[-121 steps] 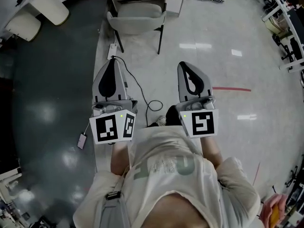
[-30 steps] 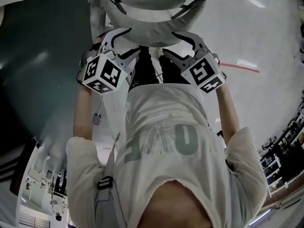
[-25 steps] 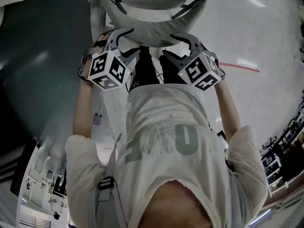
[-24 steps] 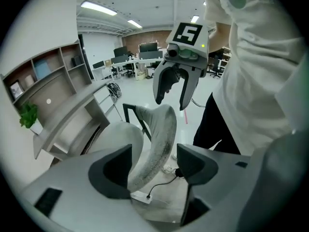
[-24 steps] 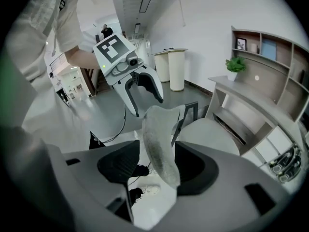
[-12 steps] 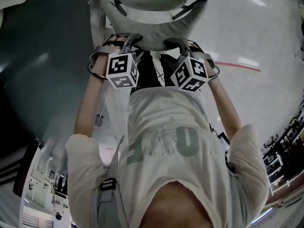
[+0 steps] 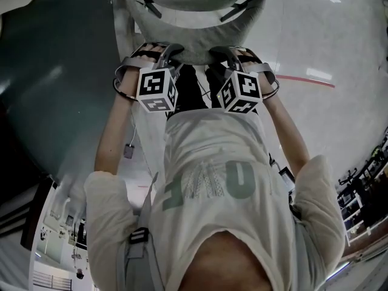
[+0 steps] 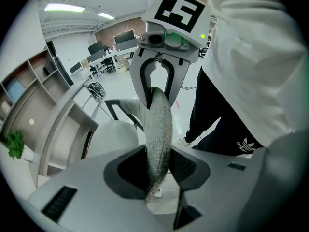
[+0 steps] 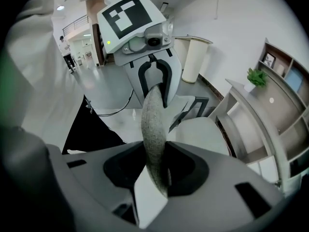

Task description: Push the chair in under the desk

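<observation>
Bare floor (image 7: 321,47) right of chair (image 7: 191,41), shelving (image 9: 282,105) beyond

Glossy pale grey floor (image 7: 339,41), lights reflected in it; dark teal floor section (image 7: 54,83) at left; red line (image 7: 312,82) on the pale part; strip lights (image 8: 60,6) on ceiling; distant desks with monitors (image 8: 120,38); shelf unit (image 9: 282,105) bearing a potted plant (image 9: 256,76).
</observation>
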Demonstrator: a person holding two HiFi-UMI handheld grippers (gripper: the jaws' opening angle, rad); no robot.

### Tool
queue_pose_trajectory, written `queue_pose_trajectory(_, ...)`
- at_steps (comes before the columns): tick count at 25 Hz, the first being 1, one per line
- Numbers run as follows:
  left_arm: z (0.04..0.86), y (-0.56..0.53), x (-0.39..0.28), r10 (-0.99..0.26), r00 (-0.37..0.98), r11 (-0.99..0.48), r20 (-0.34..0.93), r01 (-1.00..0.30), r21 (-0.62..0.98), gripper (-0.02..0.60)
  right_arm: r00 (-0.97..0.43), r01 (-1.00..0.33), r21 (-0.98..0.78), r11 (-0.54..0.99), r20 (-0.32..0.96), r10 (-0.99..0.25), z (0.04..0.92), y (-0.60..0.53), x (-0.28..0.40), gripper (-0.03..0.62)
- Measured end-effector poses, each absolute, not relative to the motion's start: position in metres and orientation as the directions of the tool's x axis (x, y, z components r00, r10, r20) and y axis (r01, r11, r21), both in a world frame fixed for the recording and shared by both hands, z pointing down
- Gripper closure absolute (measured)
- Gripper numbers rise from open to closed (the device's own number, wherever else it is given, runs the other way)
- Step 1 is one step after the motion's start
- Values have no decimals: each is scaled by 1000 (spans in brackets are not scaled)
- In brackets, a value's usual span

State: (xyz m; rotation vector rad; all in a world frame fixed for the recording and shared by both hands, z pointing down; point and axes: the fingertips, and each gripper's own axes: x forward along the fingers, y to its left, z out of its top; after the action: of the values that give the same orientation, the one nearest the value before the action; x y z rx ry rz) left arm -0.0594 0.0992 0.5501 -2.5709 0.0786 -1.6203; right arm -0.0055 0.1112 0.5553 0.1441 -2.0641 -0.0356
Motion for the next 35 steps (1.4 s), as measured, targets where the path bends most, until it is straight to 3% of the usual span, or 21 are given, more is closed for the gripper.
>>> queue_pose_trajectory(17,548,91,-61,-10,446,-1000,895,3,-12,448,-502,28,33,999,865,-15,555,105,-11,488)
queue_pose_trajectory(35,550,80,-50,-52,489,-997,871,-68,-21,443,-471,6,24,1000,882,-18,559,92,2,484)
